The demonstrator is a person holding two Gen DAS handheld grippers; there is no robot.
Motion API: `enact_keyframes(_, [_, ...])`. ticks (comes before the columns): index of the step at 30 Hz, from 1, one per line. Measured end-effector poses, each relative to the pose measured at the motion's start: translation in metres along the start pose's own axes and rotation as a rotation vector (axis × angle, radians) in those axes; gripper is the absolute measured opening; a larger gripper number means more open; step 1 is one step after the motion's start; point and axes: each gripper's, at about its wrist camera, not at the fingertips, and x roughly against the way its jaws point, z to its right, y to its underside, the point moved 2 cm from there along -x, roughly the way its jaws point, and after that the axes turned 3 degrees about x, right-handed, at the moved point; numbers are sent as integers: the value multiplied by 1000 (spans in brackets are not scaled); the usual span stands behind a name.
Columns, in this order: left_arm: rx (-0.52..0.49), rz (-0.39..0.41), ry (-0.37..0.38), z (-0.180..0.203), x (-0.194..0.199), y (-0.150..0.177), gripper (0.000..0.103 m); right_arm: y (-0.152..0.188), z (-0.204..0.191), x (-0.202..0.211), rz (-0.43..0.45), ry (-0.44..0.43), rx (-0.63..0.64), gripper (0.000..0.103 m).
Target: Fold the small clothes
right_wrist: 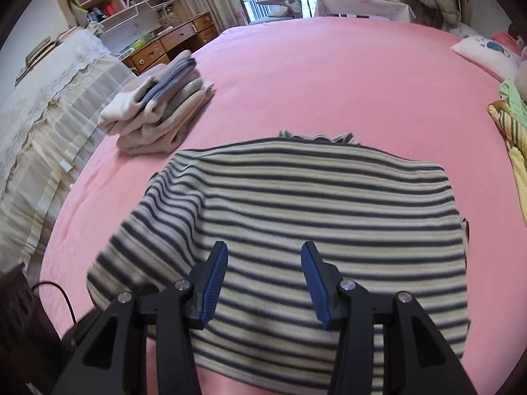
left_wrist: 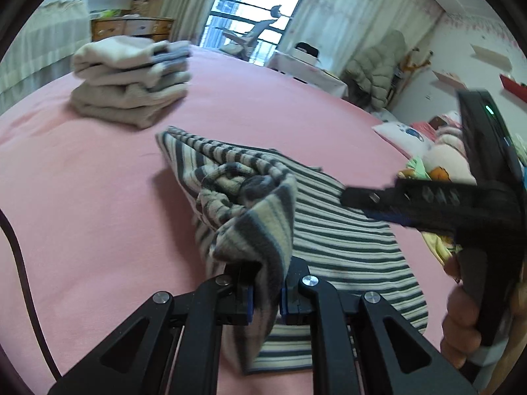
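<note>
The left claw (left_wrist: 266, 291) is pinched tight on a bunched fold of the striped garment (left_wrist: 346, 247), lifting that part clear of the pink bed sheet (left_wrist: 82, 197) so the cloth hangs in a rumpled peak between its blue pads (left_wrist: 250, 299). The rest of the garment lies spread flat on the bed.

The right claw (right_wrist: 264, 284) hovers over the flat, striped cloth (right_wrist: 313, 197) with its jaws partly apart and nothing between them; its blue pads (right_wrist: 214, 283) do not press on the fabric. In the left wrist view this right claw (left_wrist: 349, 197) reaches in from the right, gripped by a person's hand (left_wrist: 461, 316).

A stack of folded beige and grey clothes (right_wrist: 158, 112) sits on the sheet near the bed's far left edge, well apart from the striped garment. No writing is readable anywhere.
</note>
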Motion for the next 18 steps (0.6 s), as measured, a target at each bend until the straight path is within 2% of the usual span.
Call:
enact_keyframes(5, [-44,-24,24,39,-23,10,9,-24,27,-4,-29,-61,-30,47])
enact_keyframes(8, [-67,-56,37,57,-39,19,9,-34,42,-10,-51,-110,-41,53])
enact_keyframes(10, [-93,-65,34,69,-48,24,9,-39,54,-13,-53,-92,-41,54])
enact_keyframes(12, [-115,-73,32,79,-55,31,9,-42,64,-18,-70,-116,-40,57])
enact_keyframes(15, [-119,-83,26,82,-61,37,9,-45,78,-29,-103,-163,-46,57])
enact_keyframes(18, [-100,-97,18,77,-66,37,9,-48,77,-36,-129,-204,0,57])
